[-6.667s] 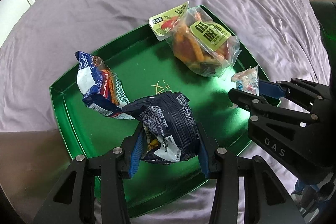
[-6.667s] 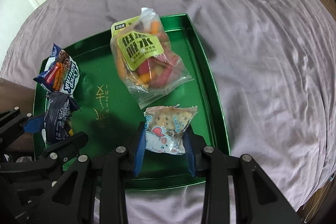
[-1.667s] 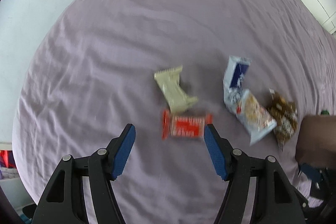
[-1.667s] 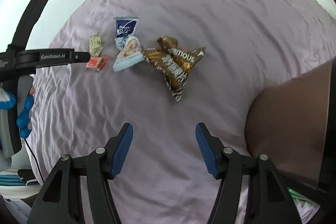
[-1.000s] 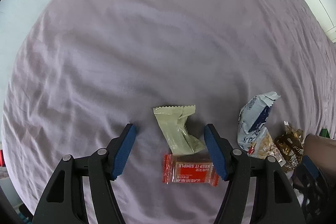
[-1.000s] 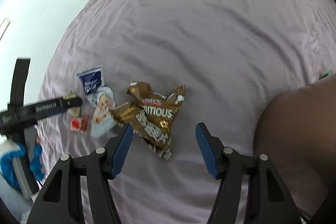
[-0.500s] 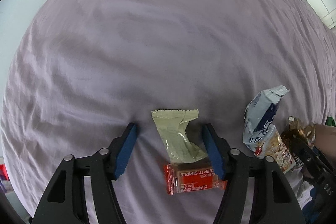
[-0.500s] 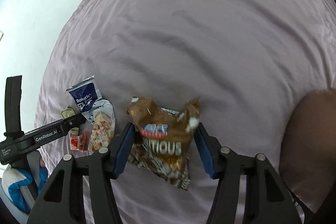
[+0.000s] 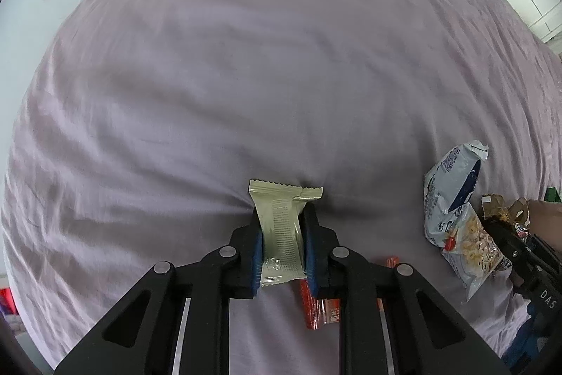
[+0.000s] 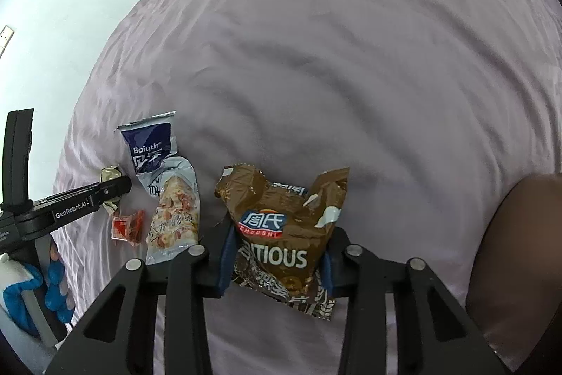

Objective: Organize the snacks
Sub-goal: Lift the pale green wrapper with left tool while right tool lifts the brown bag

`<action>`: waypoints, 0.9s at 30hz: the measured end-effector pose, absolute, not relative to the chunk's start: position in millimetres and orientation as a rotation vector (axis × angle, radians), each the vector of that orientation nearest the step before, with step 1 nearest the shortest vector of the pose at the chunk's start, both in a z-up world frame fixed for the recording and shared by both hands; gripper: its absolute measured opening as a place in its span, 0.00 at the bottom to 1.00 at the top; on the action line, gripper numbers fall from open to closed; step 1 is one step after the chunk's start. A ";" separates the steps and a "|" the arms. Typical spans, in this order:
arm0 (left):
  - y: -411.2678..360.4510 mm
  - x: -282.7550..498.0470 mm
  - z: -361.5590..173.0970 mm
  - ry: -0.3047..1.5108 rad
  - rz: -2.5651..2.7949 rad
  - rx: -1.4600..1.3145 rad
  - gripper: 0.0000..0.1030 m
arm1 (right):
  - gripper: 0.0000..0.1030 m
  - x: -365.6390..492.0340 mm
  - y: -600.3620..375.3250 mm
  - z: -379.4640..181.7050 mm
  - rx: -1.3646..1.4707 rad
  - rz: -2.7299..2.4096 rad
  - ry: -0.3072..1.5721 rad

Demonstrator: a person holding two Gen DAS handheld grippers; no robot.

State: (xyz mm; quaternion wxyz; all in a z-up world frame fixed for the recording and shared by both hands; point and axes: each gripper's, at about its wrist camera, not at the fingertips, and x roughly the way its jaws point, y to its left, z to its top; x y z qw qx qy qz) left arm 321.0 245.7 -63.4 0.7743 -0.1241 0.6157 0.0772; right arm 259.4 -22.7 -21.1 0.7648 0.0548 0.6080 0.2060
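A pale green packet [image 9: 281, 234] lies on the lilac sheet [image 9: 281, 58]. My left gripper [image 9: 282, 217] has its jaws closing tight on it, and the blue pads press both its sides. A red packet [image 9: 321, 311] lies just behind, partly under the right finger. In the right wrist view my right gripper [image 10: 281, 234] is shut on a crumpled brown snack bag [image 10: 284, 220], gripping its lower half. The left gripper [image 10: 112, 188] shows there at the far left, over the pale green packet [image 10: 109, 173].
A blue-and-white bag [image 10: 151, 150] and a pale bag with a cereal picture [image 10: 175, 209] lie between the two grippers, next to the red packet [image 10: 128, 225]. A blue-gloved hand [image 10: 52, 283] holds the left gripper. A person's arm [image 10: 513, 252] fills the right edge.
Both grippers came down and closed, the left on the pale green packet and the right on the brown bag, which now stands crumpled between the pads.
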 end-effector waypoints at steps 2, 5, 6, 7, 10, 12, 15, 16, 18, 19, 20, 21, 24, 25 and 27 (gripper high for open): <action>248.5 319.4 -63.1 1.326 0.157 -0.267 0.15 | 0.00 257.6 -26.6 -17.7 0.119 0.447 1.313; 253.5 302.3 -59.0 1.315 0.148 -0.272 0.15 | 0.00 255.2 -31.3 -11.2 0.110 0.441 1.292; 254.8 302.0 -57.5 1.308 0.144 -0.275 0.15 | 0.00 254.7 -32.1 -9.0 0.111 0.440 1.286; 260.6 288.9 -54.3 1.304 0.140 -0.275 0.15 | 0.00 254.1 -32.0 -6.9 0.109 0.442 1.279; 259.9 278.4 -47.7 1.300 0.106 -0.261 0.15 | 0.00 250.7 -32.5 -2.4 0.073 0.440 1.267; 253.6 276.6 -43.3 1.294 0.107 -0.254 0.15 | 0.00 248.4 -34.3 0.1 0.065 0.438 1.259; 245.5 272.2 -36.2 1.286 0.113 -0.249 0.15 | 0.00 244.5 -37.5 2.9 0.057 0.431 1.251; 244.9 271.3 -34.3 1.284 0.114 -0.249 0.15 | 0.00 243.0 -38.4 4.1 0.059 0.430 1.247; 244.6 271.2 -30.0 1.280 0.113 -0.256 0.15 | 0.00 239.8 -38.8 8.4 0.065 0.427 1.232; 245.4 270.0 -27.6 1.279 0.111 -0.261 0.15 | 0.00 238.1 -40.1 10.9 0.065 0.424 1.223; 246.0 269.4 -25.3 1.276 0.113 -0.261 0.15 | 0.00 237.1 -40.7 13.4 0.068 0.419 1.215; 246.3 268.0 -22.3 1.272 0.113 -0.258 0.15 | 0.00 236.1 -42.0 15.2 0.073 0.416 1.211; 246.9 266.5 -14.6 1.264 0.117 -0.251 0.15 | 0.00 234.4 -43.8 17.1 0.073 0.408 1.209; 247.7 265.6 -10.6 1.261 0.119 -0.252 0.15 | 0.00 234.0 -44.2 17.2 0.075 0.405 1.209; 247.6 263.4 -7.2 1.255 0.120 -0.252 0.15 | 0.00 233.3 -46.0 16.8 0.086 0.398 1.213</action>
